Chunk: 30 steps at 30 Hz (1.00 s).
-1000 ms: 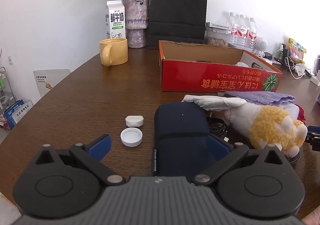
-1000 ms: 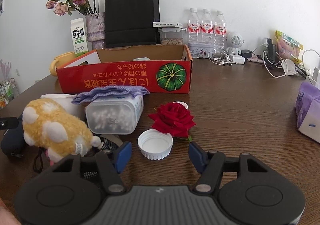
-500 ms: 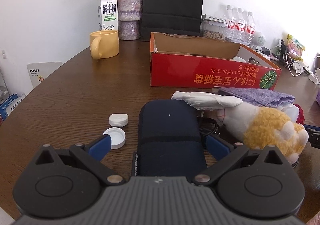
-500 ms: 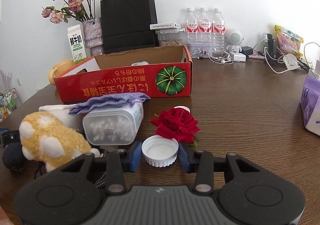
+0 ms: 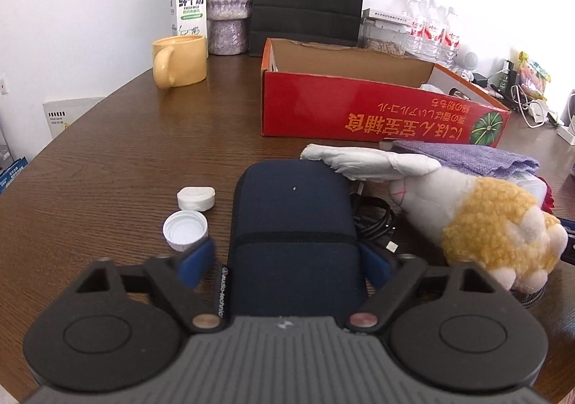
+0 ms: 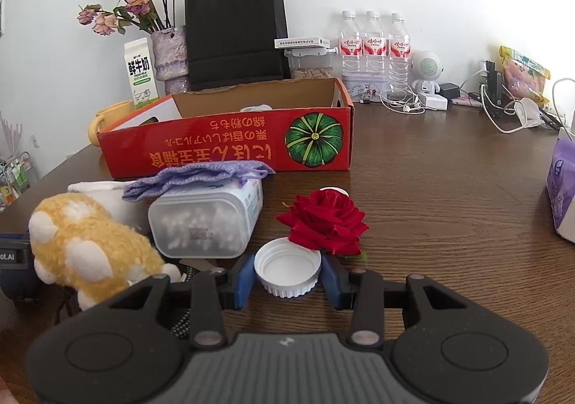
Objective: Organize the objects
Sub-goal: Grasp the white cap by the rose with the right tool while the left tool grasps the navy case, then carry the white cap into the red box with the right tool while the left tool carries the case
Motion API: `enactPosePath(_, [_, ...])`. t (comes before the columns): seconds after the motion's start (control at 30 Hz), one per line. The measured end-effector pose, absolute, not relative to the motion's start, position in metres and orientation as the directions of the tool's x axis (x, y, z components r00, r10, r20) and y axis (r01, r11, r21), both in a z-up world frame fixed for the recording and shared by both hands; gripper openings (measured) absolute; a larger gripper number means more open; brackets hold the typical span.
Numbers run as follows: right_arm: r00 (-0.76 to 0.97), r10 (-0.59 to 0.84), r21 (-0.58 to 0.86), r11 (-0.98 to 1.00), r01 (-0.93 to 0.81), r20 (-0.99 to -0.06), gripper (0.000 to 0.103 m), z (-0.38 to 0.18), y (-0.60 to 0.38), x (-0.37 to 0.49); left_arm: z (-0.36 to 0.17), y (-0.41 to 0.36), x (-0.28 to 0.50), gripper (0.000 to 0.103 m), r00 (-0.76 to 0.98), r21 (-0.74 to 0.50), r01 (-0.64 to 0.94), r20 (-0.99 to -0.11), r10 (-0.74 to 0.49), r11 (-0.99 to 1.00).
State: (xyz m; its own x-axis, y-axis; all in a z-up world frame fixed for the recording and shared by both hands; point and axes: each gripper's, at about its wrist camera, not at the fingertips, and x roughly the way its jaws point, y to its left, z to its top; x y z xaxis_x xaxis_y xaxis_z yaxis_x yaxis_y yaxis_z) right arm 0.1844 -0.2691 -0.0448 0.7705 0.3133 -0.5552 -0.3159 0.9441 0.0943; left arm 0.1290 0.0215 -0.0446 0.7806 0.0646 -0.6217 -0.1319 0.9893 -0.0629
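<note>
White jar lid (image 6: 287,271) sits lower centre of my right view, rim up on the desk (image 6: 449,195), right gripper (image 6: 287,278) fingers clenched on its sides. Red rose (image 6: 323,220) just behind it. Left gripper (image 5: 287,260) fingers are closing around the navy audio-technica case (image 5: 293,235), centre frame; contact with its sides I can't tell. Small white cap (image 5: 185,229) left of it.

The table (image 6: 449,195) is brown wood with visible grain. The navy case (image 5: 293,220) looks like matt fabric, the paw toy (image 5: 496,224) fluffy plush, the white cap (image 6: 287,269) ribbed plastic, and the red box (image 6: 230,148) printed cardboard.
</note>
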Motion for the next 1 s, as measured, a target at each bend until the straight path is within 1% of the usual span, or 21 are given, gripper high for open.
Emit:
enactPosePath(0.1, [0.772,0.315,0.096,0.944,-0.317,-0.552,0.039,-0.045,-0.269,0.183,-0.043,0.021,0.125,0.067,0.790,-0.072,-0.128,-0.610,0.058,0.989])
enactPosePath(0.3, [0.777,0.317,0.095,0.943,-0.318,-0.544,0.039,-0.043,-0.271,0.177,-0.041,0.020,0.120,0.065,0.799,-0.066,-0.123,-0.599,0.059,0.990])
enactPosePath(0.6, [0.788,0.330,0.100,0.940,-0.327,-0.520,0.039,-0.036,-0.275,0.163,-0.036,0.025,0.106,0.065,0.804,-0.063,-0.127,-0.591,0.065,0.990])
enactPosePath(1.0, [0.814,0.356,0.090,0.930,-0.356,-0.459,0.039,-0.014,-0.276,0.144,-0.006,0.027,0.087,0.065,0.851,-0.057,-0.127,-0.520,0.079,0.990])
